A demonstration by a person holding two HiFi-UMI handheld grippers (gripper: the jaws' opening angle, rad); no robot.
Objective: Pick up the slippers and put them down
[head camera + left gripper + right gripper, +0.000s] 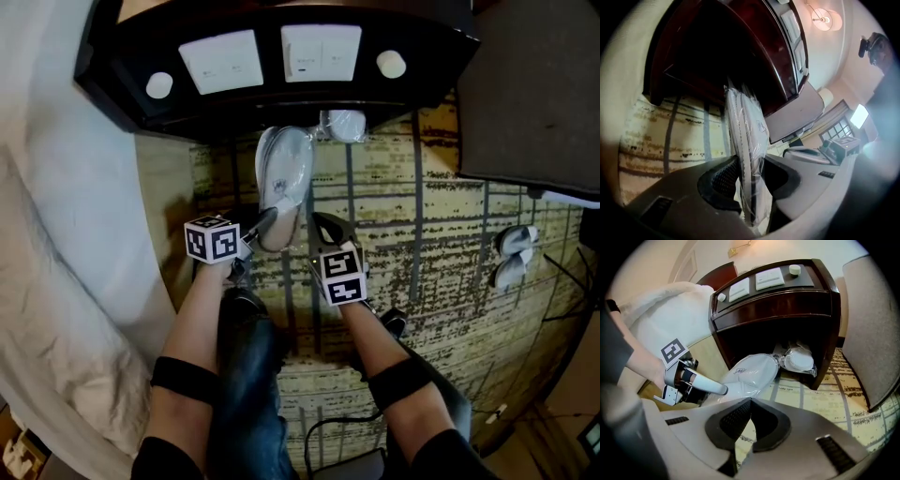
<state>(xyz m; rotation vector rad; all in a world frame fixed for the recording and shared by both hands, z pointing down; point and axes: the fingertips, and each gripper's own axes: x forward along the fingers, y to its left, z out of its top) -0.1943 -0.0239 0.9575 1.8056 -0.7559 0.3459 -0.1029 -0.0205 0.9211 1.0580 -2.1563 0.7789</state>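
A pair of white slippers sealed in clear plastic (284,173) hangs above the patterned carpet in front of the dark nightstand. My left gripper (270,227) is shut on the pack's near end. In the left gripper view the wrapped slippers (746,136) stand edge-on between the black pads (723,177), which press on both sides. The right gripper view shows the same pack (751,373), with the left gripper (723,391) at its lower end. My right gripper (325,228) is beside the pack, shut and empty, its jaws (750,405) meeting tip to tip.
The dark nightstand (281,98) has switch panels on top and a second wrapped white bundle (799,358) in its lower opening. A white bed (56,234) lies at the left, a grey chair (534,94) at the right. Another pair of slippers (514,253) rests on the carpet far right.
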